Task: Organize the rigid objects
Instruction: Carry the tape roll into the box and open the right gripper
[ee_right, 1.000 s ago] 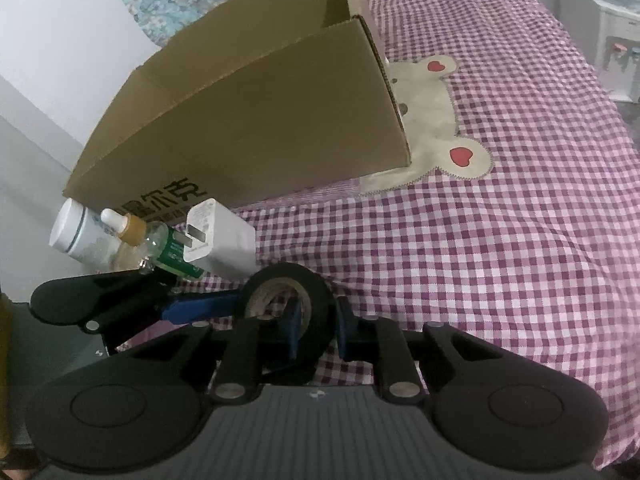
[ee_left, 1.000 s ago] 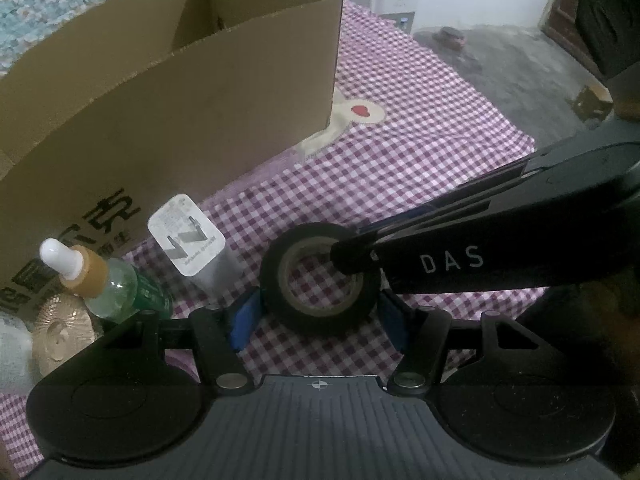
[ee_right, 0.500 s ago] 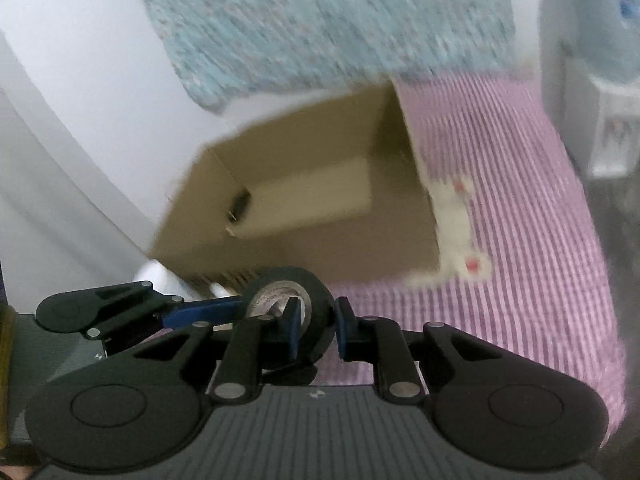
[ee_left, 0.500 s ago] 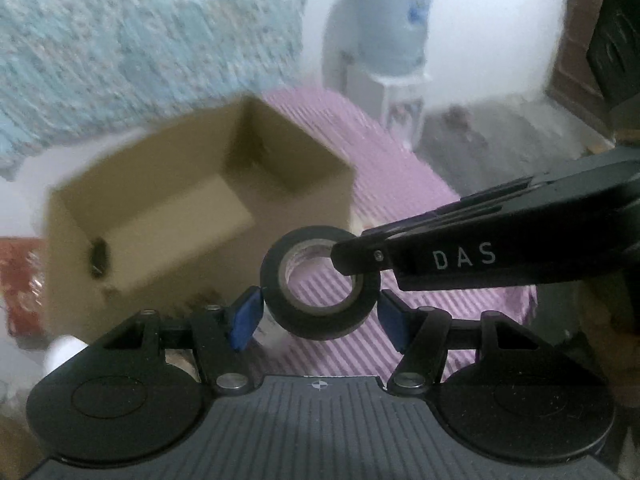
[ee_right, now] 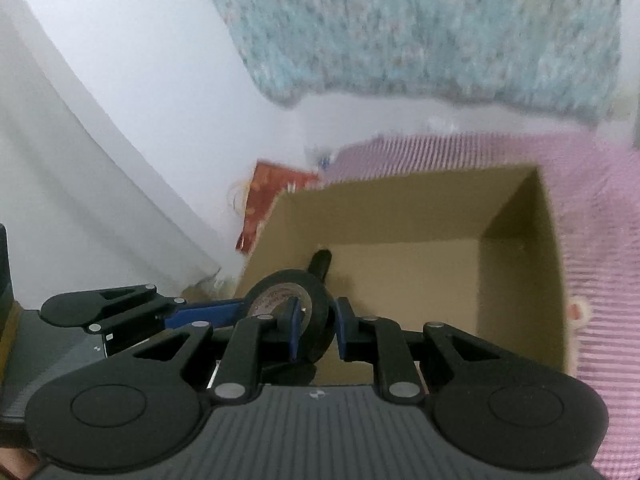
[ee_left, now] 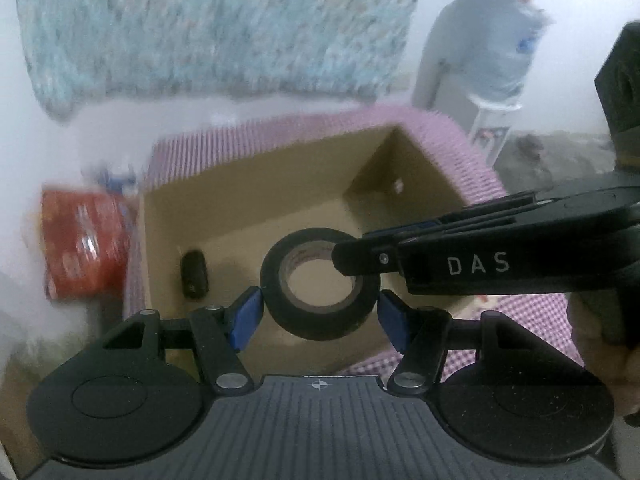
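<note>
A black tape roll (ee_left: 320,308) hangs in the air above the open cardboard box (ee_left: 168,240). My right gripper (ee_right: 314,330) is shut on the roll's (ee_right: 316,304) wall, one finger through its hole; its arm marked DAS (ee_left: 476,266) crosses the left wrist view. My left gripper (ee_left: 318,314) is open, its blue pads (ee_left: 246,316) on either side of the roll, close to it; I cannot tell if they touch it. A small black object (ee_left: 194,274) lies on the box floor; it also shows in the right wrist view (ee_right: 320,262).
The box (ee_right: 520,280) stands on a pink checked cloth (ee_left: 532,312). A red packet (ee_left: 80,248) lies left of the box by the white wall. A water dispenser (ee_left: 492,52) stands at the far right. A blue patterned blanket (ee_right: 420,32) hangs behind.
Both grippers and the tape roll rose from the cloth in front of the box to above the box opening. The charger and bottles dropped out of view.
</note>
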`<state>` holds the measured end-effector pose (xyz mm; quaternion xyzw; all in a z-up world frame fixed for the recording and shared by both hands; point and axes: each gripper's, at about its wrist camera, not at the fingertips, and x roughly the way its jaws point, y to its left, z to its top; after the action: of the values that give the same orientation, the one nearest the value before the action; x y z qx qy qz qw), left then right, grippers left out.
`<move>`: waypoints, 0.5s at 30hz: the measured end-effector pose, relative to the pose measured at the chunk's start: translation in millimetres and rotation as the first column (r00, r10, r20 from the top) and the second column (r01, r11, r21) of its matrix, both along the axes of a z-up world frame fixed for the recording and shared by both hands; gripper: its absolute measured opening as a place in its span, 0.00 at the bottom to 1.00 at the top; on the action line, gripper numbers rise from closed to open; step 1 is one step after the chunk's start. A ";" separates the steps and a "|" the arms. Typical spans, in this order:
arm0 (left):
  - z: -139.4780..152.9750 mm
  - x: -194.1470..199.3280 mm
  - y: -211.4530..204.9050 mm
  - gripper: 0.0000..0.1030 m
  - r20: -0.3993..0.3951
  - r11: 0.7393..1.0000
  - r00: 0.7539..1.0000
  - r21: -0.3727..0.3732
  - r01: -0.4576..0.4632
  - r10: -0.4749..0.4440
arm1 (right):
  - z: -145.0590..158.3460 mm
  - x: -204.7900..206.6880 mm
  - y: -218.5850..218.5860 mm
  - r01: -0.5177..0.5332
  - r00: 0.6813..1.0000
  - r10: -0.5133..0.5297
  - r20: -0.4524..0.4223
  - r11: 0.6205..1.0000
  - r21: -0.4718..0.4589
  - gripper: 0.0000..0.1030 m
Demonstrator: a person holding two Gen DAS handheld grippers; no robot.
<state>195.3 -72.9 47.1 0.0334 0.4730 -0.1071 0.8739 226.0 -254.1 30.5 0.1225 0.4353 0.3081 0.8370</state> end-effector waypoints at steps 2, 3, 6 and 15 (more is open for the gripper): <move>-12.1 17.4 8.2 0.61 -0.074 0.999 0.997 -0.030 -0.027 0.024 | -15.0 22.7 7.5 -0.016 0.997 0.015 -0.072 1.000 -0.009 0.19; -20.1 25.9 10.9 0.61 -0.110 0.999 0.993 -0.039 -0.036 0.032 | -22.8 30.7 11.9 -0.021 0.995 0.019 -0.098 1.000 -0.014 0.19; -40.1 39.6 15.3 0.61 -0.185 0.998 0.981 -0.034 -0.061 0.054 | -46.2 47.6 20.2 -0.034 0.984 0.027 -0.177 0.999 -0.034 0.19; -74.3 50.0 21.5 0.61 -0.296 0.994 0.950 0.054 -0.090 0.102 | -93.8 67.5 46.2 -0.095 0.944 0.069 -0.322 0.993 -0.067 0.19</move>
<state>245.3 -51.4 -27.2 0.0114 0.6024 -0.0589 0.7959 293.5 -207.9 -63.3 0.1182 0.5817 0.3007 0.7465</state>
